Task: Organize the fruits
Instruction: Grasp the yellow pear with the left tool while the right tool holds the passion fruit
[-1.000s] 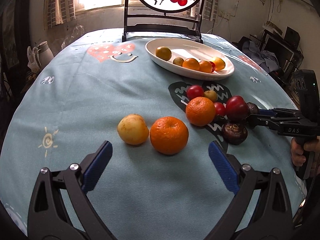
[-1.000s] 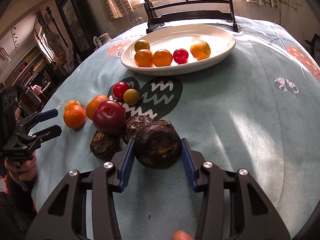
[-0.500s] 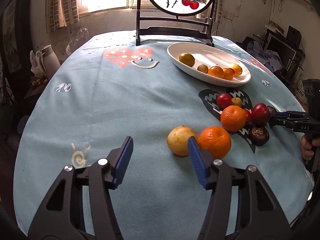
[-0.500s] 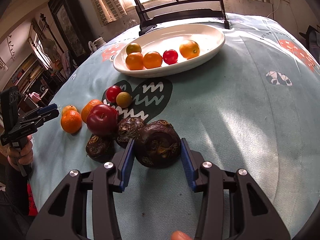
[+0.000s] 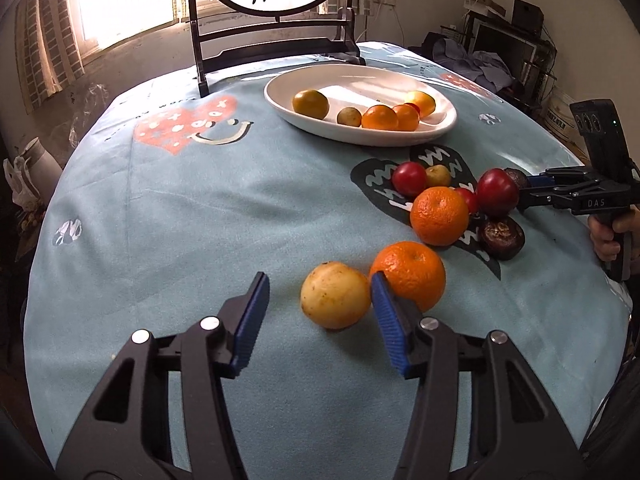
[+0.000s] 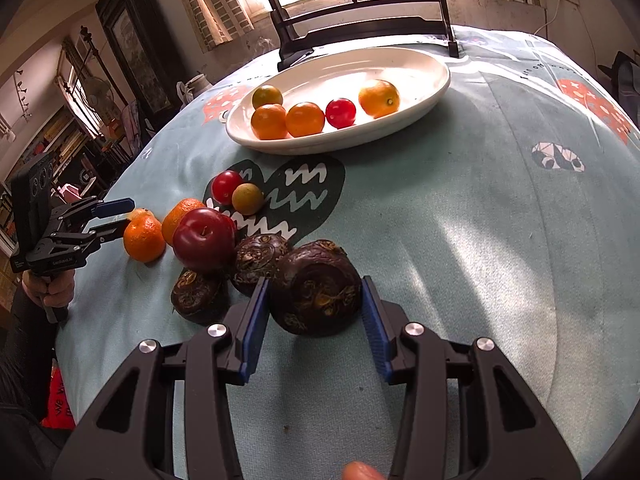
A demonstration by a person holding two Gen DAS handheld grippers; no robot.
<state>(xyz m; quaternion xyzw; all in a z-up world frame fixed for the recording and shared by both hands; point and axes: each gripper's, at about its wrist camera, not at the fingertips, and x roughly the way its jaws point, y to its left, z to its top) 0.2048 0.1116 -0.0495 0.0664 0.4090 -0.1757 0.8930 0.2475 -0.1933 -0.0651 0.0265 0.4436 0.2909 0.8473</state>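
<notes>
Fruits lie loose on the worktop [image 5: 200, 220], near the plate [image 5: 440, 128]. We hold the dark fruit [image 6: 316, 292] in the right gripper [image 6: 314, 320]; our left gripper [image 5: 316, 316] fingers are closing around the yellow fruit [image 5: 335, 300], so we centre it, clear of the orange [image 5: 412, 272].

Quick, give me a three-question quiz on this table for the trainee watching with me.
1. What is the right tool clamping?
2. True or false: the white plate is empty.
3. The big red fruit lies: A on the tablecloth, B in the plate.
Key: 1 the dark wrinkled fruit; 2 false; 3 A.
</notes>
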